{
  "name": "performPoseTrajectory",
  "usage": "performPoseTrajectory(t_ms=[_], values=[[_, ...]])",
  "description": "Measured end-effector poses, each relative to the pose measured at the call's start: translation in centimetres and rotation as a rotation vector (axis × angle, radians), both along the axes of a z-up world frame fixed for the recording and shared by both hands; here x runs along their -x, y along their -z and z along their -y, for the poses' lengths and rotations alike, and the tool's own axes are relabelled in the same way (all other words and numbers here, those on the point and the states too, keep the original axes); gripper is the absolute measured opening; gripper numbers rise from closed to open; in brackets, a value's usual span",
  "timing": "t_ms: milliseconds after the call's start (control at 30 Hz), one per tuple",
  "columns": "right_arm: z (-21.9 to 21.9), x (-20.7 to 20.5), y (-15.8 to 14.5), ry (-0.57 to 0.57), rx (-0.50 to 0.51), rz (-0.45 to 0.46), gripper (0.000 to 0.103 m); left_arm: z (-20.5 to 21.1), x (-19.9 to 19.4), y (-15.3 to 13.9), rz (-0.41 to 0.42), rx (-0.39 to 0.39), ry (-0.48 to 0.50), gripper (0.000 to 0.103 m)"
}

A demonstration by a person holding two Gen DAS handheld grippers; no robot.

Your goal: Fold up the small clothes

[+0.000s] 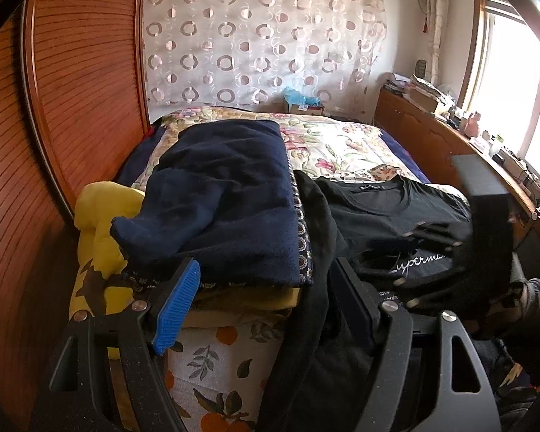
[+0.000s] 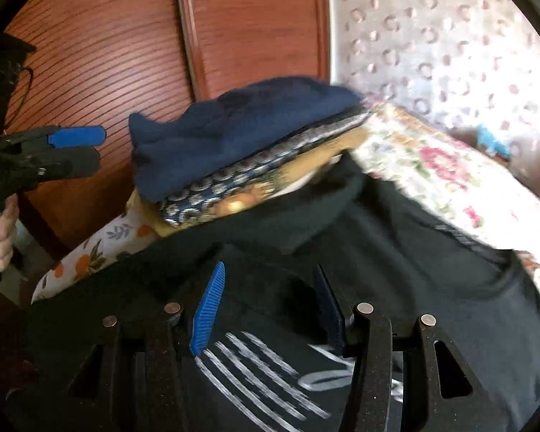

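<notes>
Left tongs spread around tee sleeve, right tongs spread over its print; pinch sleeve firmly, fold inward on bed, avoid pile.

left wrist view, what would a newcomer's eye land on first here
The navy fleece topping a folded stack at the bed's near left corner stands out first, against the red wood wardrobe. Right of it a black t-shirt with white script lies spread on the floral bedspread. The left gripper, jaws open, straddles a hanging black sleeve.
</notes>
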State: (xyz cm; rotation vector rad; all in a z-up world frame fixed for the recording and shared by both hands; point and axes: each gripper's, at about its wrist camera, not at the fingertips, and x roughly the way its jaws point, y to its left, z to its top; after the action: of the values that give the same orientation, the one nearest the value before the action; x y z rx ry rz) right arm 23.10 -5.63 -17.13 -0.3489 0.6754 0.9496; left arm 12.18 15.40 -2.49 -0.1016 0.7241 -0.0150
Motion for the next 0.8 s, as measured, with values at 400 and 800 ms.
performPoseTrajectory(t_ms=[400,800], values=[[-0.6,-0.7,1.2,-0.053,0.024,-0.051,0.005,-0.4,0.5,0.6,-0.011,0.013,-0.010,0.076],[9.8,5.1,0.1,0.059,-0.063,-0.096,0.005,1.6,0.1,0.6,-0.002,0.018,0.041,0.076]])
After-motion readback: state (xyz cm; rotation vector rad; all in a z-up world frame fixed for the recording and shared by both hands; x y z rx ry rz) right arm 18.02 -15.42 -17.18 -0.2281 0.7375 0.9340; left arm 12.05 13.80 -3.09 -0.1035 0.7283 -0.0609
